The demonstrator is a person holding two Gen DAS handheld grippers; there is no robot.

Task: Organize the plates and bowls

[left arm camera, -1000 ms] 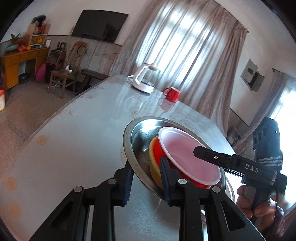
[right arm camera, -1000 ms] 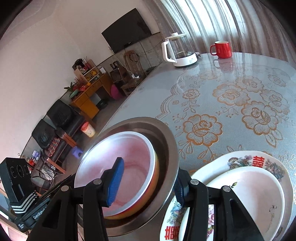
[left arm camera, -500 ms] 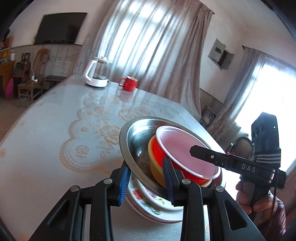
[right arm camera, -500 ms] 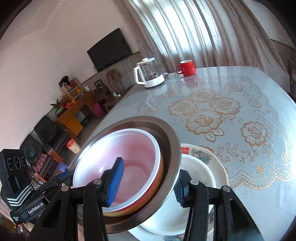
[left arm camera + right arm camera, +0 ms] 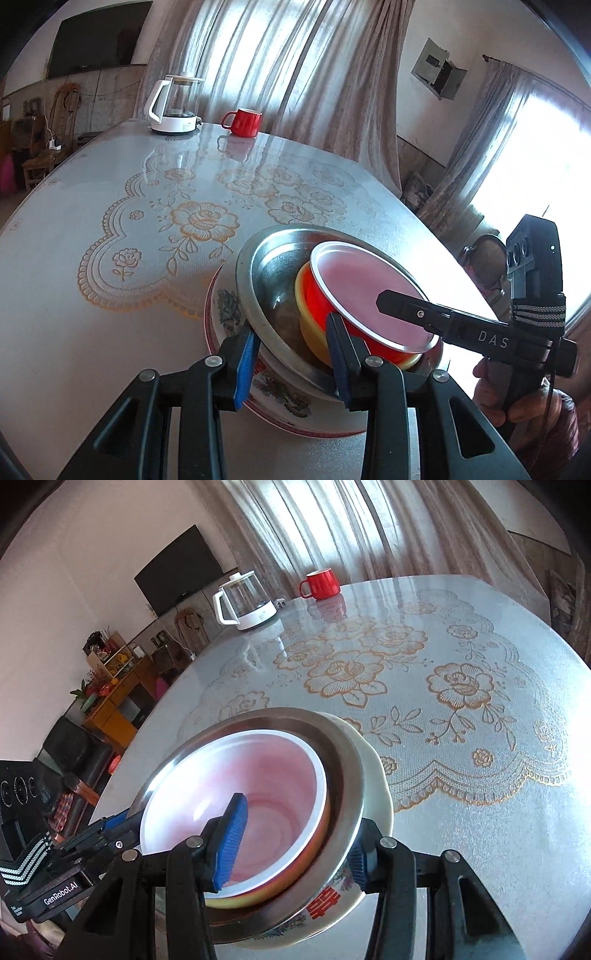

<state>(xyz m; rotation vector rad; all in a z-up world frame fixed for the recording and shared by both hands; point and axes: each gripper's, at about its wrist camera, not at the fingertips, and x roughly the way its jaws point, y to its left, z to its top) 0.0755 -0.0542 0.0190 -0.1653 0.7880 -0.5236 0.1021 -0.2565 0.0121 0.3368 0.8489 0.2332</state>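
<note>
Steel plate carrying red bowl, white inside.

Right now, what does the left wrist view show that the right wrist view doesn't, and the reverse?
Only the left wrist view shows the hand holding the right claw, the grey wall box and a bright side window.

Only the right wrist view shows the orange cabinet and the plate's red characters.

Both show the steel dish with nested bowls, the floral plate beneath, kettle, red mug and television.
</note>
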